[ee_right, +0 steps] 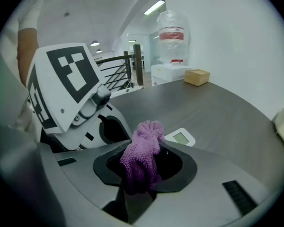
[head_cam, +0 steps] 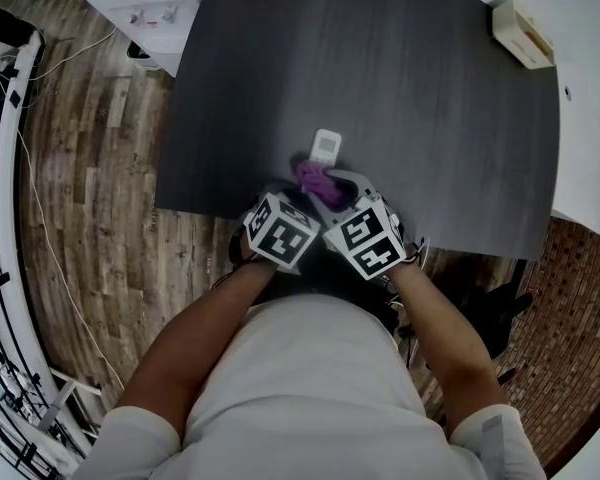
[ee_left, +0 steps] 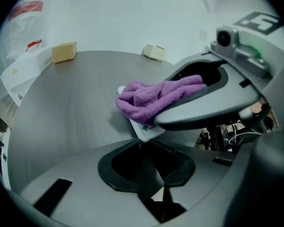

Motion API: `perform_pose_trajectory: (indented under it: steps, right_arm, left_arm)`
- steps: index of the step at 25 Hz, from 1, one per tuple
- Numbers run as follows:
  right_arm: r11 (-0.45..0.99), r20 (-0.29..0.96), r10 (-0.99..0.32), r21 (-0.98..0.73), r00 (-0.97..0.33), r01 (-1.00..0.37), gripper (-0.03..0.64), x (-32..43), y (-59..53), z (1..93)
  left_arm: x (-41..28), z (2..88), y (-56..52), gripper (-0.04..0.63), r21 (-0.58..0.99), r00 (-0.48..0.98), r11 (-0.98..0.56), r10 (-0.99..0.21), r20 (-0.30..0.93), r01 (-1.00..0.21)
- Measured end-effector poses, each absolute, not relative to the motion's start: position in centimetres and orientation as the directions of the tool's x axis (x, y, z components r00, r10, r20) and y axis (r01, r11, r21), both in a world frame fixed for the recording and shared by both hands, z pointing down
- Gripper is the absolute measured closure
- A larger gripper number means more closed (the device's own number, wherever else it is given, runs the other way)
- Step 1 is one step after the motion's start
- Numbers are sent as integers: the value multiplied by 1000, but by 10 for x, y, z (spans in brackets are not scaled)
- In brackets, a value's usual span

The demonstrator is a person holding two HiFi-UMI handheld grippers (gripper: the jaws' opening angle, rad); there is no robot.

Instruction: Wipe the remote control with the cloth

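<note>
1. I read the left gripper (ee_left: 145,143) as clamped on the near end of the remote control (head_cam: 326,146). The white corner sits right between its pads.
2. The right gripper (ee_right: 143,169) is closed on the purple cloth (ee_right: 143,157), which bunches up out of the jaws.
3. I see the cloth lying on the remote's near half. The display end pokes out bare beyond it, pointing away from me.
4. The remote sits over the dark grey table (head_cam: 400,88), close to the near edge and about mid-width.
5. The grippers are side by side with their marker cubes almost touching.
6. A tan cardboard box (ee_right: 197,77) and a cream box (head_cam: 523,33) sit at the far edge, well apart from the remote.
</note>
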State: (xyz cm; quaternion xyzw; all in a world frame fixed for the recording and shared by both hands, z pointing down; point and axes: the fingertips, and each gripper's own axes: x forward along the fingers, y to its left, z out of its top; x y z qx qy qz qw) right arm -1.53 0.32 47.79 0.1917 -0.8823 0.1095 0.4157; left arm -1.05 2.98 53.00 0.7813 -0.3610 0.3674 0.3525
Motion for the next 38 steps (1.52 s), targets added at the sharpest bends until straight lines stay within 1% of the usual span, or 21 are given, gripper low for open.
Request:
perform_pose_trajectory:
  steps: [3,6,8,10,13,14,16,19,21,22,24,28,30,33,35,38]
  right_arm:
    - [875,748,-213,-140,-628,-463,489,-17,11,478]
    - [798,722,-177,-292,-669,-526,489,-16,12,477]
    - [756,706,-154,-366,-691,-543,489,-15,14,477]
    - [730,697,-129,-415,-705,-543,489,-13,16,476]
    - [694,665,-55,-511,-745,-507,488,-9,22,466]
    - [695,659,-56,-514,-750,-502,488,-6,21,460]
    - [725,674,-122,-441,-729,-529,488,3,8,451]
    - [775,752,-266,-206,-604,-598,488,20,-14,457]
    - [802,802,-300,-81,-516,-592,488,29,-15,474]
    - [808,814,-301,-59,-497,-586,488,31,-12,481]
    - [791,812,-303,-78,-499,-607,488,36,-8,487]
    - [704,785,-296,-206,-544,-680,488,45,-10,494]
    - [683,778,-288,-241,-558,-690,488,46,-11,496]
    - [690,776,-277,-250,-567,-679,488,46,-11,498]
    - [685,767,-276,-266,-580,-678,488,48,-11,498]
    - [648,750,-273,-319,-602,-691,488,51,-10,499]
  left_arm:
    - [-11,530,30,518,286,467,-485,-307,829,-826]
    - [-12,530,30,520,287,465,-476,-314,828,-831]
    - [-13,530,30,522,286,462,-469,-318,827,-835]
    - [-15,531,29,526,291,463,-460,-323,825,-839]
    - [-17,532,29,540,301,468,-448,-329,820,-842]
    - [-17,532,29,540,302,468,-445,-330,820,-843]
    - [-17,532,29,540,310,473,-442,-327,818,-841]
    - [-18,532,30,538,337,493,-437,-313,812,-834]
    - [-18,531,30,538,350,504,-438,-307,807,-828]
    - [-18,530,30,534,353,508,-442,-305,805,-825]
    - [-19,525,28,511,362,522,-451,-305,796,-816]
    - [-24,514,15,486,430,593,-462,-300,747,-776]
    - [-22,509,11,464,467,639,-492,-270,721,-735]
    - [-17,504,0,445,509,693,-531,-230,683,-677]
    - [-7,500,-14,445,561,738,-533,-198,645,-634]
    - [13,502,-25,445,629,782,-532,-110,613,-568]
